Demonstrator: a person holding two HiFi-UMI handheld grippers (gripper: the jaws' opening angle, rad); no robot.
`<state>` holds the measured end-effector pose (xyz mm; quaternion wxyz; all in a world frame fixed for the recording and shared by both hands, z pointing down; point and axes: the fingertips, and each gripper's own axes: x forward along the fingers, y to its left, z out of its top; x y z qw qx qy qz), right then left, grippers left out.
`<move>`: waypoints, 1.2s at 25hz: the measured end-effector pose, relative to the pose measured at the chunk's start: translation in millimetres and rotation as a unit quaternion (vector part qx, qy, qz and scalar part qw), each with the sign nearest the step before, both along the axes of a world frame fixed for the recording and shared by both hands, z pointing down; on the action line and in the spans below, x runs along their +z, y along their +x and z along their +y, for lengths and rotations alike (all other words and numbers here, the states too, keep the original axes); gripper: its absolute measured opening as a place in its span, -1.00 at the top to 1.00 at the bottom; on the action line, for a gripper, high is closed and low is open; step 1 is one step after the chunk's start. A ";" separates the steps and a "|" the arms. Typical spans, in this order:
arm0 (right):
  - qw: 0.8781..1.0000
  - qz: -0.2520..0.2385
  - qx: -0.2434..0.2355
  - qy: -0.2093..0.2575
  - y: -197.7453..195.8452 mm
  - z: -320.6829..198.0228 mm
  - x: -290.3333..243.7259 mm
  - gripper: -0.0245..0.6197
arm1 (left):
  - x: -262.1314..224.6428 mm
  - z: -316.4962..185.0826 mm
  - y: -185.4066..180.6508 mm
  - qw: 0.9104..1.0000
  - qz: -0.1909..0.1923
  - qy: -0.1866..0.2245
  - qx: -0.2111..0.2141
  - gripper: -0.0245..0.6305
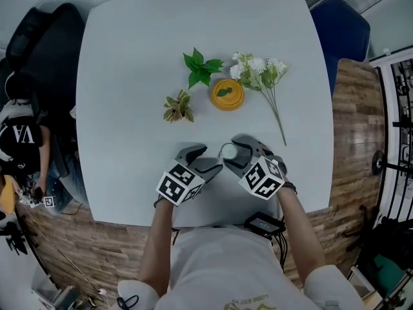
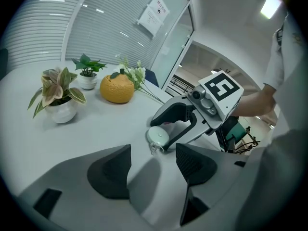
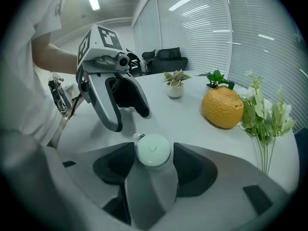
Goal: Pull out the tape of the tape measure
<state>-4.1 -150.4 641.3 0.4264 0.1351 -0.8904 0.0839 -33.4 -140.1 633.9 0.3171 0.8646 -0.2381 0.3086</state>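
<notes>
A small round white tape measure (image 3: 153,150) sits between the pads of my right gripper (image 3: 153,160), which is shut on it from both sides. In the left gripper view the tape measure (image 2: 158,136) shows at the tips of the right gripper (image 2: 166,129), with its little pull tab (image 2: 153,149) hanging toward me. My left gripper (image 2: 153,163) is open with nothing between its jaws, and the tab lies just beyond them. In the head view both grippers, left (image 1: 205,159) and right (image 1: 231,154), meet near the table's front edge around the tape measure (image 1: 229,152).
Farther back on the white table (image 1: 129,57) stand an orange fruit-shaped pot (image 1: 226,94), a green potted plant (image 1: 201,66), a variegated potted plant (image 1: 179,106) and a spray of white flowers (image 1: 261,70). A person (image 1: 19,134) sits off the table's left side.
</notes>
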 end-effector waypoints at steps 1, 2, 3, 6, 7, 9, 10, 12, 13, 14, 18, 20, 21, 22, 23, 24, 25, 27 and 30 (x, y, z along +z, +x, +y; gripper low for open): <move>1.000 0.002 -0.003 0.002 -1.1 -0.1 0.8 0.10 | 0.0 -0.3 -0.5 1.000 0.000 0.000 0.000 0.02; 1.000 0.003 -0.005 0.004 -1.6 -0.2 0.4 0.10 | -0.4 -0.5 -0.9 1.000 0.001 0.000 0.000 0.02; 1.000 0.003 -0.007 0.006 -1.6 0.1 -0.6 0.10 | -0.9 -0.4 -1.1 1.000 0.001 0.000 -0.001 0.02; 1.000 -0.001 -0.008 0.011 -1.4 3.2 -2.4 0.15 | -1.2 1.4 -1.7 1.000 0.001 -0.001 0.001 0.03; 1.000 0.000 -0.008 0.012 -1.8 4.4 -2.4 0.21 | -1.1 1.8 -1.8 1.000 0.001 -0.001 0.002 0.03; 1.000 0.002 -0.006 0.015 -2.2 5.6 -2.0 0.21 | -1.5 2.1 -1.7 1.000 0.001 0.000 0.004 0.03; 1.000 0.002 -0.003 0.015 -2.1 5.6 -1.7 0.21 | -1.8 2.2 -1.6 1.000 0.001 0.001 0.006 0.03; 1.000 0.003 0.001 0.012 -1.4 5.4 -1.8 0.22 | -3.2 2.5 -1.4 1.000 0.003 0.002 0.008 0.03; 1.000 0.003 0.002 0.011 -1.2 5.6 -2.3 0.22 | -4.3 2.9 -1.0 1.000 0.006 0.001 0.009 0.03; 1.000 0.002 0.003 0.009 -1.0 6.2 -3.2 0.22 | -5.9 3.4 -0.4 1.000 0.010 0.000 0.010 0.03; 1.000 -0.015 0.020 -0.010 -1.8 8.4 -11.7 0.22 | -12.8 4.9 -0.2 1.000 0.013 0.009 0.012 0.18; 0.999 -0.025 0.029 -0.018 -2.6 8.8 -16.2 0.22 | -15.5 5.5 -0.3 1.000 0.012 0.017 0.016 0.22; 0.999 -0.028 0.031 -0.020 -3.0 9.3 -18.0 0.22 | -16.6 6.0 -0.1 1.000 0.012 0.020 0.018 0.22; 0.999 -0.031 0.032 -0.022 -3.2 10.1 -19.6 0.22 | -17.3 6.5 0.1 0.999 0.011 0.023 0.019 0.22; 0.999 -0.033 0.033 -0.023 -3.4 11.0 -21.1 0.22 | -17.5 7.1 0.1 0.999 0.009 0.027 0.020 0.22; 0.999 -0.035 0.034 -0.024 -3.4 11.9 -22.4 0.22 | -17.5 8.0 0.1 0.999 0.005 0.031 0.023 0.22; 0.998 -0.037 0.036 -0.024 -3.2 12.8 -23.8 0.22 | -17.6 9.1 0.1 0.999 0.002 0.035 0.026 0.22; 0.998 -0.042 0.041 -0.027 -2.2 14.1 -27.9 0.22 | -19.2 11.4 0.7 0.999 -0.003 0.042 0.032 0.22; 0.997 -0.053 0.054 -0.034 0.5 15.9 -35.3 0.22 | -24.2 13.6 1.9 0.998 -0.008 0.053 0.037 0.22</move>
